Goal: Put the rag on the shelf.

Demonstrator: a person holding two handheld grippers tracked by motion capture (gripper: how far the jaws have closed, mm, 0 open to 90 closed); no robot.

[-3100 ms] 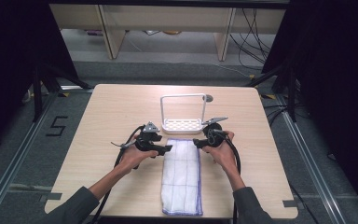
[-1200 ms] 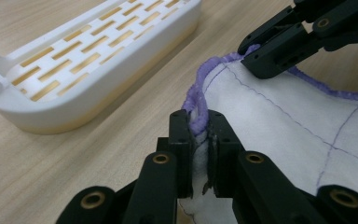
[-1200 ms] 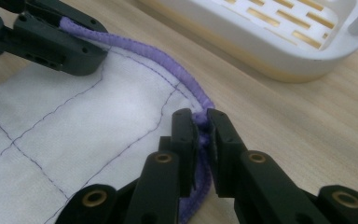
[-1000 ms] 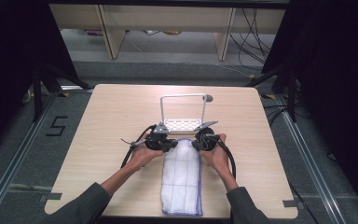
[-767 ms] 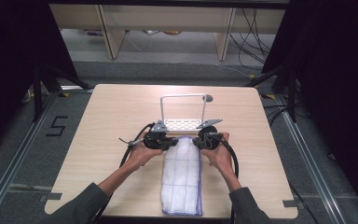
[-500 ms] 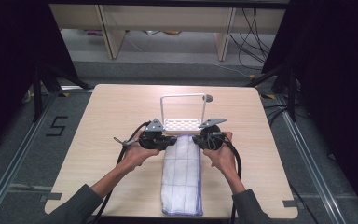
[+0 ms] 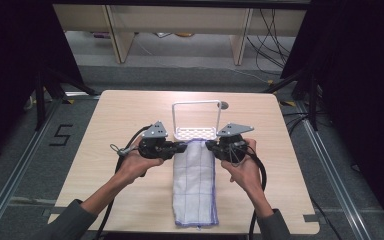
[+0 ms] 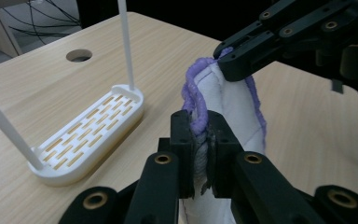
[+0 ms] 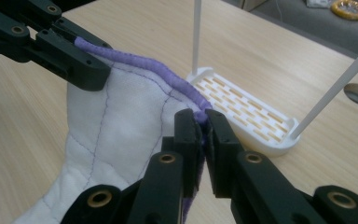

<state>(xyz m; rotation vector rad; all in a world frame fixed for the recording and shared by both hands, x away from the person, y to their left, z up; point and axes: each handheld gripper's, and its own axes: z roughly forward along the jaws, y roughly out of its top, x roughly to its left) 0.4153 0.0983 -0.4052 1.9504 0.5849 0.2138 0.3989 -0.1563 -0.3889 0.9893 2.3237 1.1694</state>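
Since half a second earlier, both grippers had drawn slightly apart and nearer the person, carrying the far edge of the cloth (image 7: pixel 196 185) with them. It was a white cloth with purple stitching and a purple hem, lying lengthwise on the worktop (image 7: pixel 115 112), its near end by the worktop's front edge. The left gripper (image 7: pixel 182 146) had its fingers pressed together on the cloth's far left corner, and the right gripper (image 7: pixel 210 145) pinched the far right corner the same way, so the hem was raised between them. Just beyond stood a white slotted rack (image 7: pixel 196 132) with a thin wire frame.
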